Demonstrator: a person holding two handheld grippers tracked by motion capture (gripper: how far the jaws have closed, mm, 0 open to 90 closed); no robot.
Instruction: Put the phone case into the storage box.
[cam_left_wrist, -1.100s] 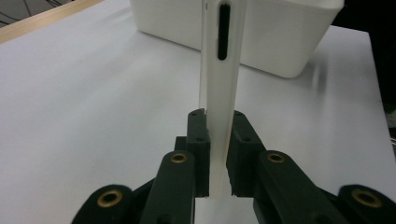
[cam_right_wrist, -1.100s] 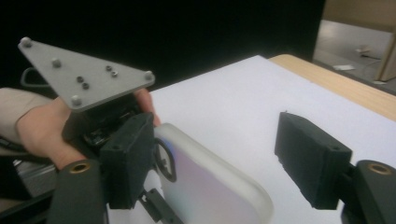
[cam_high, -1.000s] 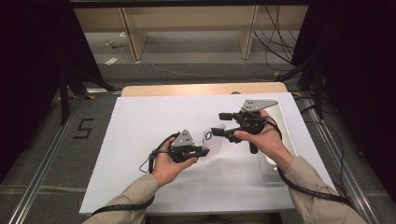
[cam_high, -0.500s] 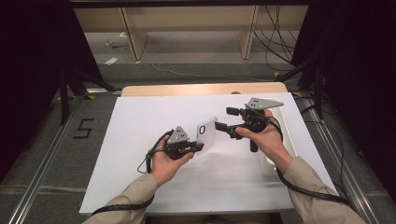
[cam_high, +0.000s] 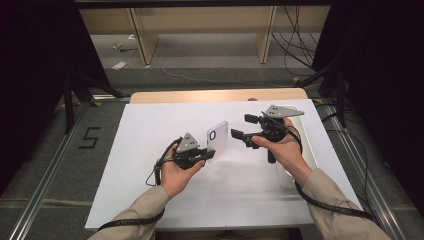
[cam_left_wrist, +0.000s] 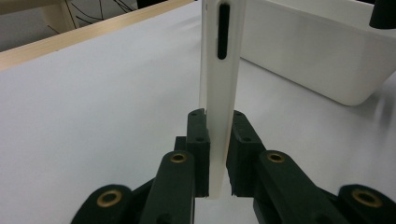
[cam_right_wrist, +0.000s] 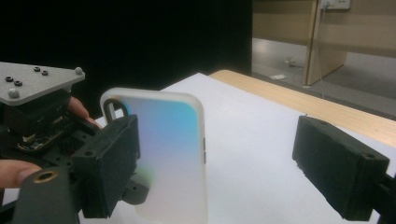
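A translucent white phone case (cam_high: 218, 138) with a camera cut-out stands upright above the white table. My left gripper (cam_high: 210, 154) is shut on its lower edge. In the left gripper view the case (cam_left_wrist: 222, 93) rises edge-on from between the pads of that gripper (cam_left_wrist: 218, 135). My right gripper (cam_high: 241, 126) faces the case from the right and is open. Its jaws have just been opening. In the right gripper view the case (cam_right_wrist: 163, 154) stands close to the left jaw of the right gripper (cam_right_wrist: 224, 163), which does not touch it.
A white rectangular bin (cam_high: 287, 175) sits at the table's right side under the right forearm, also seen as the bin (cam_left_wrist: 317, 56) beyond the case. White sheet (cam_high: 150, 150) covers the table; a wooden strip (cam_high: 215, 95) runs along the far edge.
The case in the left gripper has turned up so its back faces the high camera. The right gripper's jaws stand wider apart than a second ago.
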